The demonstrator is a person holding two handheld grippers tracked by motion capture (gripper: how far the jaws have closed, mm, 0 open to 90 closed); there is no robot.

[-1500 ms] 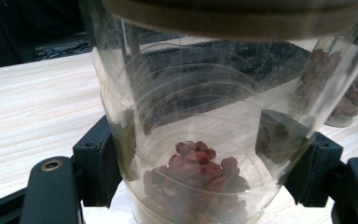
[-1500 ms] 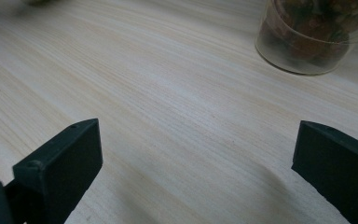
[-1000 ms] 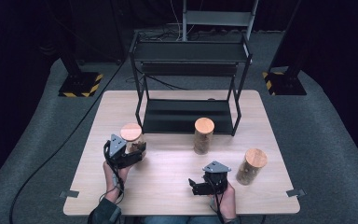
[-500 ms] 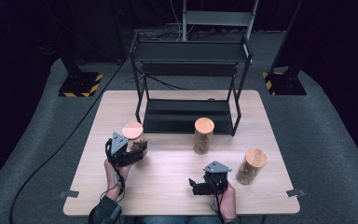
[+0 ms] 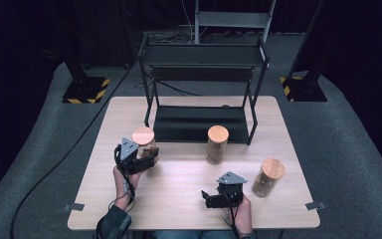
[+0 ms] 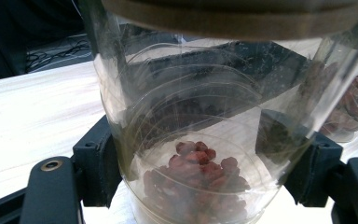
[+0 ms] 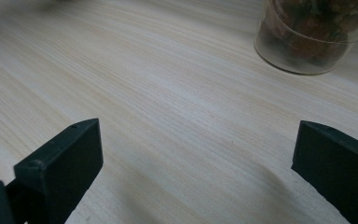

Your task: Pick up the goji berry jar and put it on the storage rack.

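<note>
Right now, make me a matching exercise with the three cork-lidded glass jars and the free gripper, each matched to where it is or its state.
1. left glass jar with round cork lid
2. middle cork-lidded glass jar
3. right cork-lidded glass jar
4. right gripper

a. before the black metal shelf rack
b. jaws open, nothing held
c. clamped in the left gripper
d. near the table's right edge

Pairs: 1-c, 2-a, 3-d, 4-b

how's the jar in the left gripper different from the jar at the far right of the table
The left jar is clamped between the left gripper's jaws; the right jar stands free, with the right gripper open and apart from it. The left jar sits near the black rack's front left leg; the right jar is out near the table's right edge. The left jar holds only a low heap of reddish-brown pieces; the right looks fuller. Both are clear, upright and wooden-lidded.
</note>
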